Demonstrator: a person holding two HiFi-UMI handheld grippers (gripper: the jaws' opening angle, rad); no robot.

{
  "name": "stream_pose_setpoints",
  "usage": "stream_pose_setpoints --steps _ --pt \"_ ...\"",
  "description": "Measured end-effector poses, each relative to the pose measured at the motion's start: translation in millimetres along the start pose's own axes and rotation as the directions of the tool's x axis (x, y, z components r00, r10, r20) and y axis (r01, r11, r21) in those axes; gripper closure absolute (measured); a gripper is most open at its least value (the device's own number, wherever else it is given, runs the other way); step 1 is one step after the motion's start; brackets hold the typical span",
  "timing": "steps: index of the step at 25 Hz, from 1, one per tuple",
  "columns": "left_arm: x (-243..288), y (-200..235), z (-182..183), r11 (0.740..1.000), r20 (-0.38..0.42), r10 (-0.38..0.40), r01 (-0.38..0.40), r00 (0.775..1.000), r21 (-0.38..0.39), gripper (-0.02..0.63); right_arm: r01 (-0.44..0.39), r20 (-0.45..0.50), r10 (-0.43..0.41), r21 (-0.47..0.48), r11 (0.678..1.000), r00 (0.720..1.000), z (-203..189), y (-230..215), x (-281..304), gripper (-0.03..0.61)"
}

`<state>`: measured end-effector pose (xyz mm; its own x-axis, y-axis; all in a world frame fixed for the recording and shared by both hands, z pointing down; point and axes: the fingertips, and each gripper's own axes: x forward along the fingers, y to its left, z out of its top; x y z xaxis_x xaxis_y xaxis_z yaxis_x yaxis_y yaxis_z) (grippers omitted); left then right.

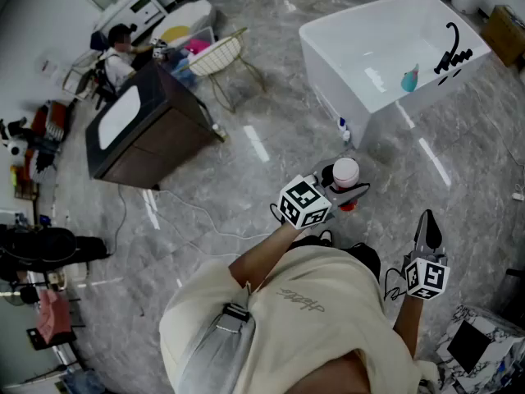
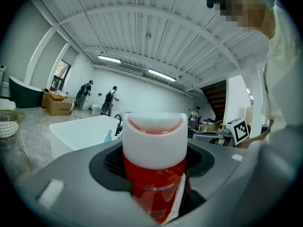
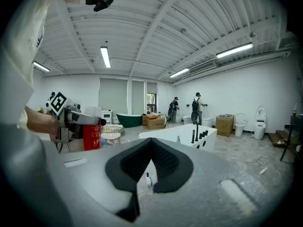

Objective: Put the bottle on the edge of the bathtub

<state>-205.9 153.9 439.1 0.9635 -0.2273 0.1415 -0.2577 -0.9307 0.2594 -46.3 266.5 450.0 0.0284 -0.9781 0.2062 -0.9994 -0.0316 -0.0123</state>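
Note:
A red bottle with a white cap (image 1: 345, 173) stands upright in my left gripper (image 1: 348, 190), above the floor a short way in front of the white bathtub (image 1: 328, 35). In the left gripper view the bottle (image 2: 154, 174) fills the gap between the jaws, and the left gripper (image 2: 154, 150) is shut on its body. The bathtub (image 2: 80, 131) shows behind it to the left. My right gripper (image 1: 426, 230) hangs lower right, shut with nothing in it. In the right gripper view its pads (image 3: 165, 167) meet, and the bathtub (image 3: 177, 138) lies ahead.
A teal bottle (image 1: 409, 78) lies inside the tub near a black faucet (image 1: 453, 52). A small bottle (image 1: 344, 130) stands on the floor by the tub's corner. A dark cabinet (image 1: 143, 134), a wire basket chair (image 1: 217, 56) and a seated person (image 1: 119, 52) are at left. Cables cross the floor.

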Motion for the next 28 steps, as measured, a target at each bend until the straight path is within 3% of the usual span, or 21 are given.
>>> stream_pose_setpoints --steps 19,28 --pt "7.2 -5.0 -10.1 1.0 -0.033 -0.024 0.025 0.999 0.003 0.307 0.038 0.009 -0.039 0.035 0.999 0.999 -7.8 -6.1 -8.8 0.577" --pt "54.1 7.5 -15.5 1.0 -0.091 0.003 -0.005 0.996 -0.027 0.305 0.014 -0.047 -0.01 0.078 0.997 0.999 -21.3 -47.6 14.5 0.577"
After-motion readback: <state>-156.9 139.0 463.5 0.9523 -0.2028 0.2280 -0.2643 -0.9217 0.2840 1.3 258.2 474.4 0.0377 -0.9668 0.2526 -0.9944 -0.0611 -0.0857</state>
